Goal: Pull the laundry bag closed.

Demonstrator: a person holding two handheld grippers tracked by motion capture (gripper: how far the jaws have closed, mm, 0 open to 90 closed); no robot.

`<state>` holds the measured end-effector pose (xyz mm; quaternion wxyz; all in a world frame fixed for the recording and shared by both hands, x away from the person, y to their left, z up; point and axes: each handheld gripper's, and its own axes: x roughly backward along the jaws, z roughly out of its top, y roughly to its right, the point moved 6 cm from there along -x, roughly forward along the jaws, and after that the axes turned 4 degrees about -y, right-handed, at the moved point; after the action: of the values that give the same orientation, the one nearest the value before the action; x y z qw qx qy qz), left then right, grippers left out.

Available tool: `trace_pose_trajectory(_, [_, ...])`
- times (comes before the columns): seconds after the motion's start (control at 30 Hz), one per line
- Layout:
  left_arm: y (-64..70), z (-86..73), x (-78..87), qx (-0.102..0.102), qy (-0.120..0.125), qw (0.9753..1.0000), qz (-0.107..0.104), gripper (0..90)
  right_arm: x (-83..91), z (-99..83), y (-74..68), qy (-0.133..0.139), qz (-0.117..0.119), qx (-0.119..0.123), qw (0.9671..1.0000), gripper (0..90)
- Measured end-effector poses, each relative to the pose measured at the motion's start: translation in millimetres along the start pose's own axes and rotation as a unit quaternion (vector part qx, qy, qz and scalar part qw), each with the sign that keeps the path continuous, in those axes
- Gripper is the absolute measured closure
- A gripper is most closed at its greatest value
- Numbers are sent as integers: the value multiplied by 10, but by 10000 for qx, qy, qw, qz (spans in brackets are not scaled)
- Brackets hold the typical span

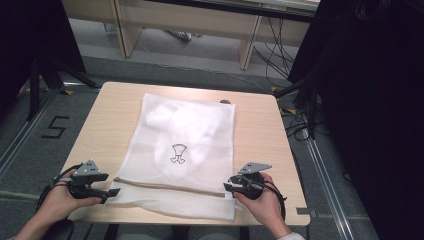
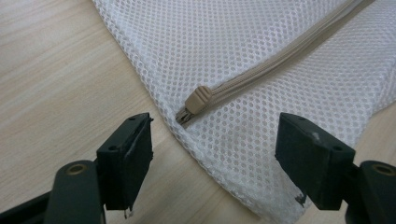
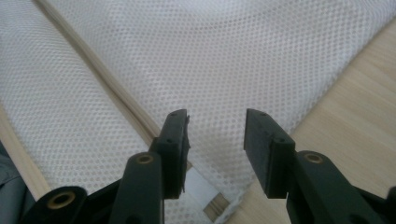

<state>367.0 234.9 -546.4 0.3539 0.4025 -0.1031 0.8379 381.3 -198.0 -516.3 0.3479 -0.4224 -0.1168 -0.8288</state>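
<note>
A white mesh laundry bag (image 1: 185,145) lies flat on the wooden table (image 1: 260,130), with a white garment carrying a small black drawing (image 1: 178,152) inside. A beige zipper (image 1: 170,184) runs across the bag's near end. My left gripper (image 1: 114,192) rests at the bag's near left corner, open. In the left gripper view its jaws (image 2: 217,123) stand wide apart on either side of the beige zipper pull (image 2: 198,99), just short of it. My right gripper (image 1: 227,187) is at the near right corner, open (image 3: 215,116), its jaws hovering over the mesh beside the zipper line (image 3: 116,93).
The bag's near edge reaches close to the table's front edge. Bare wood lies left and right of the bag. Beyond the table are desk legs (image 1: 247,45) and cables (image 1: 280,55) on the grey floor, and a "5" marking (image 1: 54,127) at left.
</note>
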Motion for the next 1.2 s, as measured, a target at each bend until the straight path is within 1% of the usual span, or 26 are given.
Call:
trace_pose_trajectory(0.03, [-5, 2, 10, 27, 28, 10000, 52, 269, -9, 22, -16, 72, -16, 37, 10000, 606])
trace_pose_trajectory(0.1, [-13, 5, 23, -25, 74, 10000, 3, 269, -14, 50, -50, 30, 7, 205, 9998, 599])
trace_pose_trajectory(0.13, [-11, 2, 20, 42, 69, 10000, -4, 269, -6, 66, -88, -48, 53, 222, 9997, 595])
trace_pose_trajectory(0.17, [-16, -7, 23, 72, 26, 10000, 5, 269, -36, 99, -115, 92, 35, 351, 9993, 589])
trace_pose_trajectory(0.2, [-28, -6, 28, -12, 19, 10000, 35, 269, -58, 140, -146, 201, 50, 523, 9984, 586])
trace_pose_trajectory(0.23, [-25, -6, 25, 32, 38, 10000, 33, 269, -42, 158, -196, 74, 115, 477, 9988, 583])
trace_pose_trajectory(0.27, [-31, -9, 28, 27, 21, 10000, 42, 269, -67, 199, -218, 186, 101, 685, 9974, 582])
trace_pose_trajectory(0.3, [-33, -15, 33, 11, -10, 10000, 40, 270, -62, 220, -253, 67, 167, 792, 9967, 582])
trace_pose_trajectory(0.33, [-35, -17, 28, 26, -14, 10000, 7, 272, -85, 251, -292, 117, 224, 899, 9956, 582])
trace_pose_trajectory(0.4, [-34, -18, 21, 67, 1, 10000, -7, 272, -111, 283, -328, 175, 208, 891, 9956, 583])
trace_pose_trajectory(0.43, [-34, -23, 23, 133, -15, 9999, 20, 272, -158, 352, -413, 156, 266, 952, 9950, 583])
trace_pose_trajectory(0.47, [-41, -24, 29, 68, -30, 10000, 5, 271, -174, 376, -439, 136, 287, 995, 9945, 584])
trace_pose_trajectory(0.53, [-40, -24, 29, 88, -22, 10000, 2, 270, -219, 448, -510, 80, 356, 1128, 9929, 586])
trace_pose_trajectory(0.57, [-41, -23, 28, 89, -20, 10000, -2, 270, -265, 491, -558, 164, 389, 1138, 9926, 589])
trace_pose_trajectory(0.63, [-42, -25, 23, 106, -29, 9999, -39, 268, -316, 567, -635, 23, 455, 1219, 9915, 592])
trace_pose_trajectory(0.77, [-50, -33, 21, 123, -60, 9999, -27, 263, -463, 737, -797, 29, 589, 1412, 9882, 603])
trace_pose_trajectory(0.8, [-49, -32, 23, 127, -56, 9999, -11, 263, -493, 789, -822, -13, 627, 1597, 9852, 608])
trace_pose_trajectory(0.83, [-47, -32, 22, 123, -55, 9999, -34, 263, -529, 828, -875, -6, 678, 1500, 9864, 614])
trace_pose_trajectory(0.87, [-45, -32, 15, 130, -44, 9999, -77, 263, -570, 880, -905, 16, 708, 1609, 9844, 626])
trace_pose_trajectory(0.97, [-43, -40, 16, 113, -107, 9998, -111, 267, -682, 1009, -1025, 6, 809, 1647, 9830, 652])
trace_pose_trajectory(1.03, [-33, -47, 8, 139, -123, 9998, -122, 271, -772, 1081, -1112, -32, 889, 1807, 9795, 660])
trace_pose_trajectory(1.07, [-33, -47, 8, 139, -123, 9998, -122, 272, -772, 1081, -1112, -32, 889, 1807, 9795, 660])
trace_pose_trajectory(1.1, [-27, -50, 0, 170, -131, 9997, -129, 273, -869, 1152, -1228, -75, 1005, 1953, 9756, 670])
trace_pose_trajectory(1.13, [-33, -49, 2, 66, -150, 9997, -189, 274, -898, 1166, -1261, -107, 984, 1928, 9762, 673])
trace_pose_trajectory(1.17, [-33, -49, 2, 66, -150, 9997, -189, 275, -898, 1166, -1261, -107, 984, 1928, 9762, 673])
trace_pose_trajectory(1.2, [-29, -47, -2, 101, -128, 9997, -191, 278, -976, 1208, -1359, -168, 1064, 2011, 9736, 682])
